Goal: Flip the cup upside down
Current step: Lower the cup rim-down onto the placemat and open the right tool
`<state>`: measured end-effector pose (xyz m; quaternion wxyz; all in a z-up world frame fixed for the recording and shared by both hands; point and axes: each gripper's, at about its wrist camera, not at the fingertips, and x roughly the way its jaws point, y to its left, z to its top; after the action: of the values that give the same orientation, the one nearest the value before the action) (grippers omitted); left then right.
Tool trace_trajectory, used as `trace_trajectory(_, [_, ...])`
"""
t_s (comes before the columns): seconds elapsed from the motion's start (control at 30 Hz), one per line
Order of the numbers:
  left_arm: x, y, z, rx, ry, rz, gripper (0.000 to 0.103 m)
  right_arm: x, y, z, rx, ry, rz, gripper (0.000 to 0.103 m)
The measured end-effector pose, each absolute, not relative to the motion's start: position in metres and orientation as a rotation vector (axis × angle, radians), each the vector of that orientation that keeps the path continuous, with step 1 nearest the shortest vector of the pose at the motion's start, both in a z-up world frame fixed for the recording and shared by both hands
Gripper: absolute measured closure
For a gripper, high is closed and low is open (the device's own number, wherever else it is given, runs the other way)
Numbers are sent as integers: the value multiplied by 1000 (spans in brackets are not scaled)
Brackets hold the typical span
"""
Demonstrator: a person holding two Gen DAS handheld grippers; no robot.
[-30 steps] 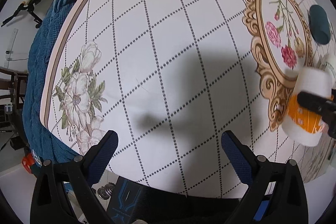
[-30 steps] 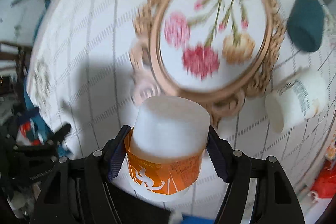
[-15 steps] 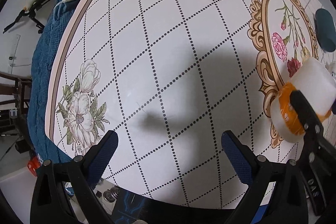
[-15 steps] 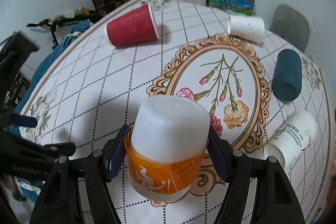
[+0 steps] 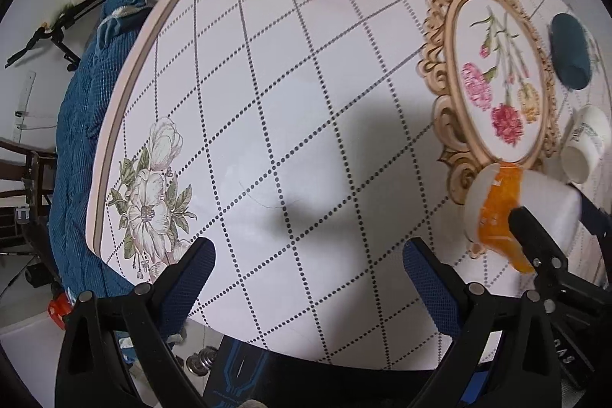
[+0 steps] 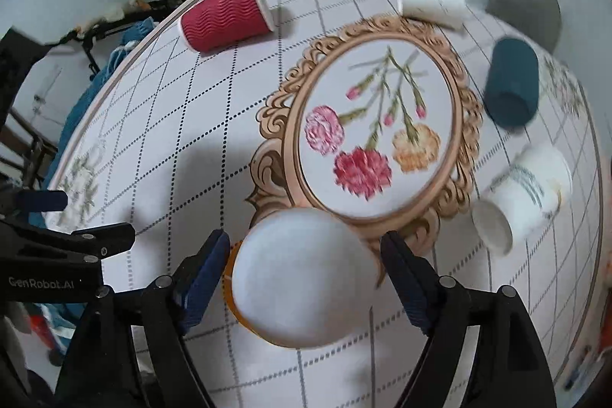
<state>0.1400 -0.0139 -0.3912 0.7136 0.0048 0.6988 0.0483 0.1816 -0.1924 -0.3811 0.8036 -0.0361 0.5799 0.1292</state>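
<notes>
1. Fingers of the right gripper (image 6: 304, 272) pinched the white cup with the orange band (image 6: 302, 278) from both sides, the blue pads pressed against its walls.
2. Its closed base faced the right wrist camera and its rim pointed away and down toward the table (image 6: 191, 140); in the left wrist view the cup (image 5: 512, 213) sat tilted, rim toward the left, low over the cloth. Whether the rim touched the table could not be told.
3. Straight ahead of the right gripper, just past the cup, lay the printed oval frame with carnations (image 6: 375, 125).
4. Ahead and to its right lay a white cup with printed text (image 6: 524, 194) on its side, mouth toward the camera; farther ahead on that side a dark teal cup (image 6: 512, 83) also lay on its side.
5. Far ahead and left lay a red ribbed cup (image 6: 227, 14); far ahead, slightly right, another white cup (image 6: 432, 2), both on their sides.
6. The left gripper (image 5: 308, 274) hung spread wide with nothing between its pads, above bare checked cloth, a printed white flower (image 5: 153, 194) ahead to its left.
</notes>
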Motion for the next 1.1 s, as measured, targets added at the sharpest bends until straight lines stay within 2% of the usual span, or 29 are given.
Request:
trace_trajectory(0.1, [132,-18,-373,-3,1516,91,2,171,-209,-359,-37,1239,237,8])
trace_trajectory(0.3, [117,-31,-335,-10,1448,61,2,142,-232,-310,-49,1196,164,4])
trace_trajectory(0.77, [79,-50,-254,49,1276,-38,2,83,-262,-220,-39,1089,-14,4])
trace_trajectory(1.1, [18,-37,-194,66,1158,-121,2,7,-249,-151,-2,985,-66,4])
